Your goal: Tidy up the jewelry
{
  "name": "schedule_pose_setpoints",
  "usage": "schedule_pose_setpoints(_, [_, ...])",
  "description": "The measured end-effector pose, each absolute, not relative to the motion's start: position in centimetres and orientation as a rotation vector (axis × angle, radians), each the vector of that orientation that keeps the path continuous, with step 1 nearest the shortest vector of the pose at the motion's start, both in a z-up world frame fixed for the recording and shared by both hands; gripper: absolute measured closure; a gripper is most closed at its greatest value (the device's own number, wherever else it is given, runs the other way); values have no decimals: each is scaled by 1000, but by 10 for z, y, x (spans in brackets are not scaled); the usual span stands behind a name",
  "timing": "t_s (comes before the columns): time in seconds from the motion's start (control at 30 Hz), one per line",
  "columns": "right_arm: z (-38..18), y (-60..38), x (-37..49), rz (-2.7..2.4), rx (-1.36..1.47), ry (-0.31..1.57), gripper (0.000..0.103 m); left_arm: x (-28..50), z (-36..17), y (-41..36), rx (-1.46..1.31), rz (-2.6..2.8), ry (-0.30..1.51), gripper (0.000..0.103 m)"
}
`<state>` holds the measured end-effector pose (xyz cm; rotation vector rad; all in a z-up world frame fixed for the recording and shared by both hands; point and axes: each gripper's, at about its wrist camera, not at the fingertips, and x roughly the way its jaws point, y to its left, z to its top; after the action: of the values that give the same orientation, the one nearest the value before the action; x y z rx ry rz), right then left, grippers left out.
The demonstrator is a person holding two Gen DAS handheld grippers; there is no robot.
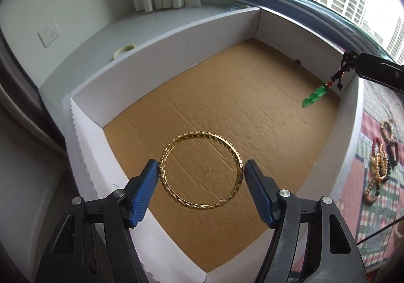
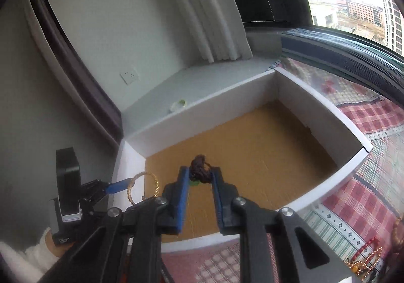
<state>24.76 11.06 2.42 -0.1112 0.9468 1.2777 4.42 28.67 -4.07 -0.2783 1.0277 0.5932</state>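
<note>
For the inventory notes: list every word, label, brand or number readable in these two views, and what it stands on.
No readable text in either view.
Gold bangle: embossed pattern only, no letters.
Cardboard box: plain white walls, bare brown floor.
Wall socket: only holes, no marking.
Black device behind the left gripper: its lower end near a port is too small and blurred to tell.
</note>
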Motion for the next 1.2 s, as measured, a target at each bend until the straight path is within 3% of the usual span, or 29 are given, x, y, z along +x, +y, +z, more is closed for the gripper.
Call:
schedule_pose_setpoints(0.07, [5, 128, 244, 1275, -137, 967, 79, 40, -45, 286, -265, 637, 1034, 12])
schedule_pose_setpoints(0.1, [-3, 133, 242, 1259, -159, 975, 67, 38, -43, 285, -263, 642, 1020, 8])
schedule_pose_setpoints(0.17, [-16, 139, 239, 1239, -186, 979, 55, 33, -39, 282, -242, 650, 993, 7])
schedule_pose_setpoints(0.4, [-57, 146, 225, 1198, -397, 990, 56, 27, -35, 271, -81, 701, 944, 6])
schedule_pose_setpoints(0.6, [-61, 139, 213, 1153, -470, 909, 56, 41, -40, 240, 175, 714, 961, 3])
schedule_pose_setpoints(1.03, [-56, 109, 205, 1108, -412, 893, 56, 30, -41, 242, 130, 711, 959, 3])
schedule_pose_setpoints(1.2, [-46, 99, 206, 1097, -327, 863, 56, 17, -19, 248, 40, 724, 826, 3])
